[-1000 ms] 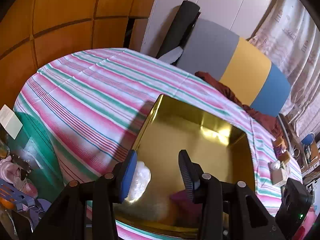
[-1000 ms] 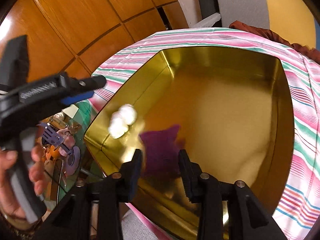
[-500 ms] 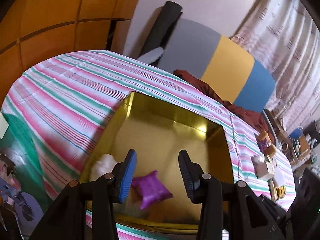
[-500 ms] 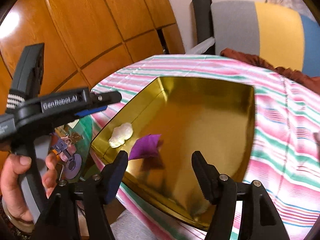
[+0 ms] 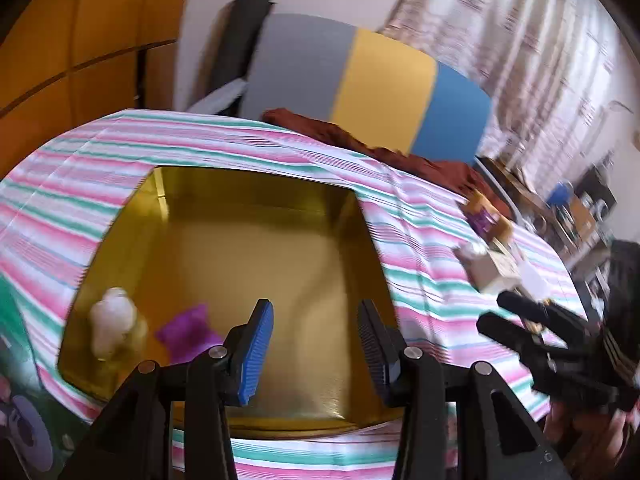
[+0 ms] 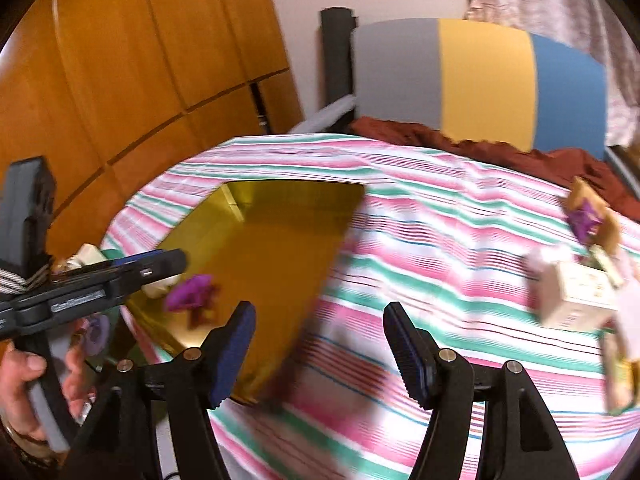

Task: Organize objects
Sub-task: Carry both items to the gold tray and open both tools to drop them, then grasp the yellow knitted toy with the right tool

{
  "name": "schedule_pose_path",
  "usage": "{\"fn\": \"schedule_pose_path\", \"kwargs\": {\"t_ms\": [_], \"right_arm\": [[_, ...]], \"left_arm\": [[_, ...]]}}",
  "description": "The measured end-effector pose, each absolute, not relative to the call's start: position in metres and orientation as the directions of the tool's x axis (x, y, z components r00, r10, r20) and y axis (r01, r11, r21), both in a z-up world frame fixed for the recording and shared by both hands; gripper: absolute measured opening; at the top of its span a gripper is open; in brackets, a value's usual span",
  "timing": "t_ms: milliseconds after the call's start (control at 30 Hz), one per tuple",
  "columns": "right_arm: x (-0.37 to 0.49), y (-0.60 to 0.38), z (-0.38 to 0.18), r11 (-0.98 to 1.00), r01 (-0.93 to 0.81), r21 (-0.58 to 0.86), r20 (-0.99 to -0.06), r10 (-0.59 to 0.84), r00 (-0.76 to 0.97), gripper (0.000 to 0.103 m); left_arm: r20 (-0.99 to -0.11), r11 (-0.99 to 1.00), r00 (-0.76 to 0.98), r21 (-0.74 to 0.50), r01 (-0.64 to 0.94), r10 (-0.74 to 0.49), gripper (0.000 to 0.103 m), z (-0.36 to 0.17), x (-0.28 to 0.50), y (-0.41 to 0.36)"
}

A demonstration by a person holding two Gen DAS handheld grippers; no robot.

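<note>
Right wrist view: right gripper [image 6: 320,344], jaws wide and empty, faces small boxes [image 6: 576,292] at the table's right edge; next pick requires closing there, gold tin [image 5: 256,264] holding two items

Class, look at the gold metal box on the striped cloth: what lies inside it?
Inside the gold metal box lie a white lumpy object and a purple crumpled wrapper, both near its left corner. The left gripper hides part of the floor.

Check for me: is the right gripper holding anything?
No, the right gripper is open and empty above the striped cloth, its jaws spread wide with nothing between them.
</note>
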State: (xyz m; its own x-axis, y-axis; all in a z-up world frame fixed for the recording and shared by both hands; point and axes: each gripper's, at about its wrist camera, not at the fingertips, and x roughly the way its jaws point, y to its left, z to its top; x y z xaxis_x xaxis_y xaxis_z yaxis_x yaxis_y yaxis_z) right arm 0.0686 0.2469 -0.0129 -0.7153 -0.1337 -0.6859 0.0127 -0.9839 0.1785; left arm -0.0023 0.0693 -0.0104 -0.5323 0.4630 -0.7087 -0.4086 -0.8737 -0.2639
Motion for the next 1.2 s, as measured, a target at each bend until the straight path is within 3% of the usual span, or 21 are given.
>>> {"fn": "schedule_pose_path", "kwargs": {"t_ms": [400,600,767,867,933,1200], "right_arm": [[0.126,0.387,-0.033,-0.959,-0.281,0.026,-0.766,0.162,-0.622,0.068],[0.158,0.468,-0.031,-0.881,-0.462,-0.099,-0.757,0.369,-0.54,0.089],[0.171,0.528,-0.042,-0.832,-0.534,-0.15,-0.777,0.433,-0.457,0.09],[0.168,0.549,-0.054,-0.843,-0.526,-0.116,-0.805,0.39,-0.447,0.084],[0.165,0.554,-0.063,-0.852,-0.516,-0.091,-0.816,0.361,-0.452,0.071],[0.159,0.556,-0.075,-0.848,-0.521,-0.101,-0.824,0.365,-0.434,0.054]], "left_arm": [[-0.719,-0.789,-0.441,-0.244,-0.564,0.538,0.044,-0.016,0.031,0.13],[-0.728,-0.762,-0.41,-0.237,-0.603,0.55,0.044,-0.017,0.042,0.151],[-0.737,-0.739,-0.384,-0.228,-0.634,0.557,0.044,-0.017,0.052,0.171],[-0.746,-0.731,-0.369,-0.223,-0.645,0.554,0.044,-0.019,0.056,0.181],[-0.753,-0.725,-0.36,-0.219,-0.653,0.551,0.044,-0.021,0.058,0.188],[-0.77,-0.701,-0.314,-0.231,-0.675,0.556,0.044,-0.029,0.062,0.214]]}}
